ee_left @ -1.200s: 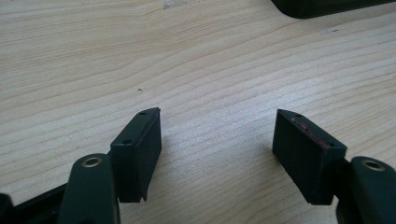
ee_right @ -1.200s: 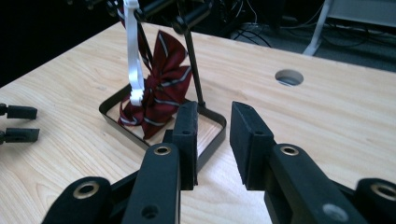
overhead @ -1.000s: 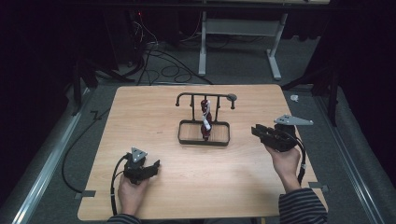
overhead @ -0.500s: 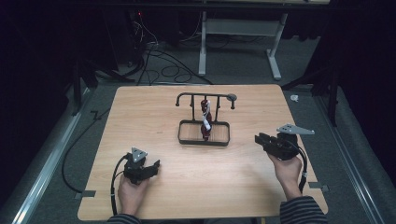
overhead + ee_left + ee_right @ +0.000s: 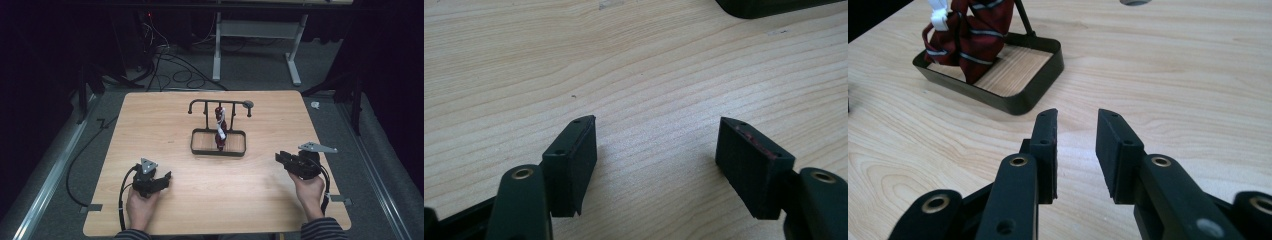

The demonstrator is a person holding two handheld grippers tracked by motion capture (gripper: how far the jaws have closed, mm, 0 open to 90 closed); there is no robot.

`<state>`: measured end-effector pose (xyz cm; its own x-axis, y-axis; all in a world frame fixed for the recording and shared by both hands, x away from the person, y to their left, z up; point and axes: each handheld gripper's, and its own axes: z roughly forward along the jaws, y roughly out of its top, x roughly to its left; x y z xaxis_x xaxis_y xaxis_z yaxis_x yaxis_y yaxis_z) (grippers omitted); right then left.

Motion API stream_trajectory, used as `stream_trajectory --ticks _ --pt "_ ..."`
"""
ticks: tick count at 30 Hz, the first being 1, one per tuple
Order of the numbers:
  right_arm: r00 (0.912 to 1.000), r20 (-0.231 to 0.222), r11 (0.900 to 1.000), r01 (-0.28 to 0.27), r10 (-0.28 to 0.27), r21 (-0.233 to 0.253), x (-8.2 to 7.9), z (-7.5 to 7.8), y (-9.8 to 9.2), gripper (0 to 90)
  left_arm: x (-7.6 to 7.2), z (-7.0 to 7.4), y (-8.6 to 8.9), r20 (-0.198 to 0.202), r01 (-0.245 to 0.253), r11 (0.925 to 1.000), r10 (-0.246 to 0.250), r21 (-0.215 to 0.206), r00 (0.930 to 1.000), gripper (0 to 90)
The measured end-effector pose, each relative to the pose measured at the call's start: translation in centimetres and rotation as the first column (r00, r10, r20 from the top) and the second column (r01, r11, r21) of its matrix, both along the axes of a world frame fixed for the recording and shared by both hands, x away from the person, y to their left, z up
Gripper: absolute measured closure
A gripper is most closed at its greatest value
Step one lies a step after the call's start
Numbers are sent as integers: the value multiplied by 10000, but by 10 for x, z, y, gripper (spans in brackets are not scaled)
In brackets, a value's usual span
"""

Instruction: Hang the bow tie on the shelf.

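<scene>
High view: wooden table [image 5: 165, 125] with a black rack [image 5: 218, 142] near its middle, made of a tray base with a T-shaped hanger bar above. A red striped cloth [image 5: 220, 127] hangs from the bar down into the tray. Left gripper [image 5: 162, 179] rests at the near left of the table, right gripper [image 5: 281, 158] at the near right, both well apart from the rack. Nothing lies between either gripper and the rack. Cables on the floor [image 5: 165, 62] beyond the table, beside a white desk frame [image 5: 255, 42].

Left gripper view: left gripper [image 5: 656, 145] with jaws wide apart, holding nothing, over bare wood. A dark edge of the rack [image 5: 769, 6] shows at the top right.

Right gripper view: right gripper [image 5: 1075, 132] with jaws a narrow gap apart, nothing between them. The rack [image 5: 1033, 95] lies ahead to the left; here the tray's wooden floor shows, with the cloth [image 5: 970, 37] bunched in its far end and white ties at its top.
</scene>
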<state>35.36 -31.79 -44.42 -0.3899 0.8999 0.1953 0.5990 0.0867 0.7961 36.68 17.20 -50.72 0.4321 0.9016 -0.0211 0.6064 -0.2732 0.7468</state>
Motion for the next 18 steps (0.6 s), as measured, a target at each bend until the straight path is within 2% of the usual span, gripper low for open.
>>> stream_trajectory --ticks 18 --pt "9988 -436 9994 253 -243 230 -8 -25 -2 706 0 0 0 4 -2 10000 2 8 10000 334"
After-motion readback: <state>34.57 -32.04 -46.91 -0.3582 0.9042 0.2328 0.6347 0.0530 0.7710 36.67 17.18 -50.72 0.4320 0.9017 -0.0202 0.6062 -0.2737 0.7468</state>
